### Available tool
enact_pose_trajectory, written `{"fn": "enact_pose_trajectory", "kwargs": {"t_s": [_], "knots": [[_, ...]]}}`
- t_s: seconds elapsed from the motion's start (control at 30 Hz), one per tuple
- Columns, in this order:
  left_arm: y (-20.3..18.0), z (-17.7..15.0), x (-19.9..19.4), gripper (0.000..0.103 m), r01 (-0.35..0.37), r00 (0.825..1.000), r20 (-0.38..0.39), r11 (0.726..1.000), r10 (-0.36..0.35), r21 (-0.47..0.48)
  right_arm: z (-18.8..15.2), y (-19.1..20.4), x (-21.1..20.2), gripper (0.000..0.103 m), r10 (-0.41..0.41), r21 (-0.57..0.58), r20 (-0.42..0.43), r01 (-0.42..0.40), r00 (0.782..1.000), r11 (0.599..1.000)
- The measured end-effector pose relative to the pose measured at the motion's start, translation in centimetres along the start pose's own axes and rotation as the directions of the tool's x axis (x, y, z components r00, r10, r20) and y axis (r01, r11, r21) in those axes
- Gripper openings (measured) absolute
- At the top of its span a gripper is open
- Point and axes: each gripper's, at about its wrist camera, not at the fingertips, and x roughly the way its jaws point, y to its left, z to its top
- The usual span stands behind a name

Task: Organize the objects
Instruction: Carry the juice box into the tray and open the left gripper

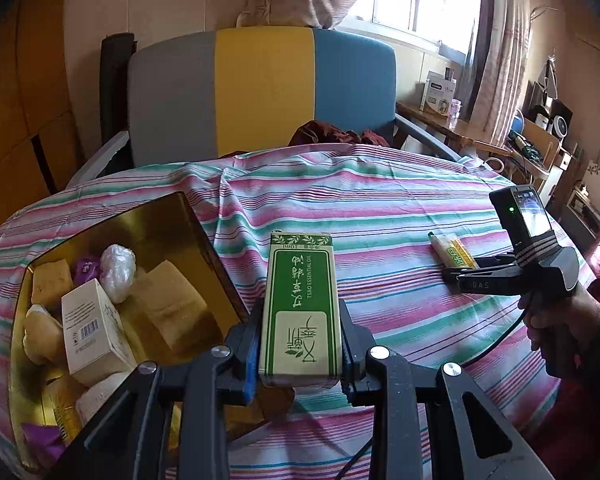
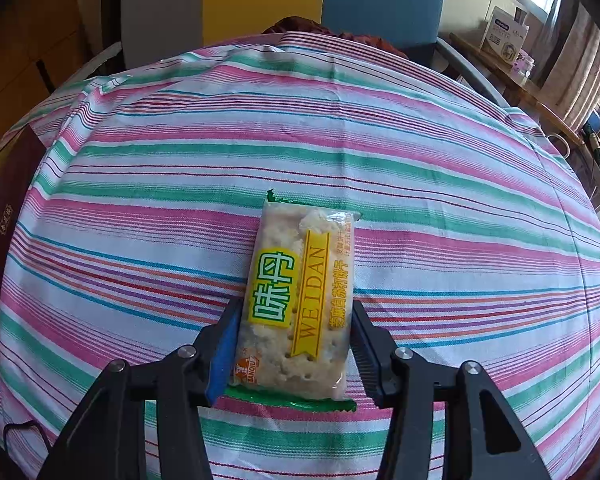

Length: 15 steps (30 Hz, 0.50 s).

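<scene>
1. The left gripper [image 1: 302, 344] is clenched on a tall rectangular green-and-white carton [image 1: 301, 308] of essential oil; its smooth printed cardboard sits squeezed between the blue-padded fingers [image 1: 247, 354], lifted above the cloth just beside the tin

2. A gold tin [image 1: 204, 236] with mirror-bright inner walls lies open at the left of the table, its hexagon-like rim angled toward the camera

3. Inside the tin sit a cream cardboard box [image 1: 94, 328] with a barcode, tan spongy blocks [image 1: 176, 300], a crinkled white wrapped lump [image 1: 118, 266] and a purple wrapper [image 1: 86, 269], packed loosely together

4. The right gripper [image 2: 296, 340] straddles a flat cracker packet [image 2: 300, 300] of clear glossy film with a yellow label and green serrated ends; the perforated crackers show through

5. In the right wrist view the blue pad presses the packet's left edge while the ribbed black finger [image 2: 366, 356] stands at its right edge; whether it is truly clamped I cannot tell

6. The packet rests on the striped tablecloth [image 2: 420, 160], a thin woven cotton in pink, green, white and blue bands, lightly creased

7. Behind the table stands a padded chair [image 1: 260, 92] with grey, yellow and blue fabric panels
</scene>
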Motion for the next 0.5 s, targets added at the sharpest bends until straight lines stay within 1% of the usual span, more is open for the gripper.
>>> {"fn": "enact_pose_trajectory", "kwargs": {"t_s": [0.13,0.27,0.33,0.4,0.5], "knots": [[2.4,-0.4,-0.2,0.031,-0.008,1.0,-0.015,0.999,0.007,-0.051,0.1,0.4,0.1,0.049,-0.014,-0.017,0.003,0.014,1.0,1.0],[6.3,-1.1,-1.1,0.031,-0.033,0.999,-0.021,0.99,0.03,-0.139,0.2,0.5,0.2,0.049,-0.018,-0.022,0.002,0.018,1.0,1.0],[9.2,-1.5,-1.5,0.031,-0.048,0.999,-0.03,0.976,0.042,-0.213,0.3,0.5,0.3,0.049,-0.025,-0.029,0.002,0.025,1.0,0.999],[12.0,-1.9,-1.9,0.031,-0.064,0.998,-0.039,0.956,0.055,-0.287,0.2,0.7,0.1,0.049,-0.032,-0.04,0.004,0.032,0.999,0.999],[14.9,-2.2,-2.0,0.031,-0.093,0.995,-0.055,0.939,0.08,-0.331,0.2,0.7,0.1,0.049,-0.038,-0.047,0.002,0.038,0.999,0.998]]}}
